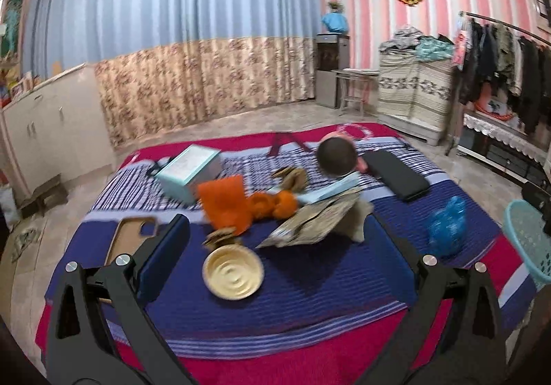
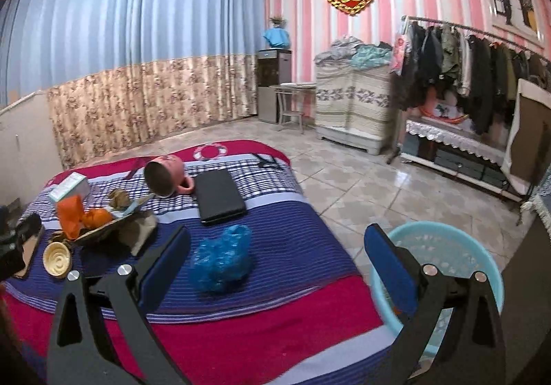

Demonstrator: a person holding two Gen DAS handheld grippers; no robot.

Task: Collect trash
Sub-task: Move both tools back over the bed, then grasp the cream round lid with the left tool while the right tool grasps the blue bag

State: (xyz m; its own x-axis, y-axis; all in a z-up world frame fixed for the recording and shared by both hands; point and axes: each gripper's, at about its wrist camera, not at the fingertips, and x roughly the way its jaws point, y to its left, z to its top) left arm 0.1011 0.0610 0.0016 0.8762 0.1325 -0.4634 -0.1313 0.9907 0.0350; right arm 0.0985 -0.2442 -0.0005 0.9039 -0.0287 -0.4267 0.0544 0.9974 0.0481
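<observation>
A striped red and blue blanket on the floor carries clutter. A crumpled blue plastic bag lies near its right edge; it also shows in the left wrist view. Orange wrappers, brown paper scraps and a round cream lid lie mid-blanket. A light blue basket stands on the floor right of the blanket. My left gripper is open above the lid and paper. My right gripper is open, empty, between bag and basket.
A pink mug lies on its side beside a black case. A teal box and a phone case lie on the left. A clothes rack, cabinet and curtains line the room.
</observation>
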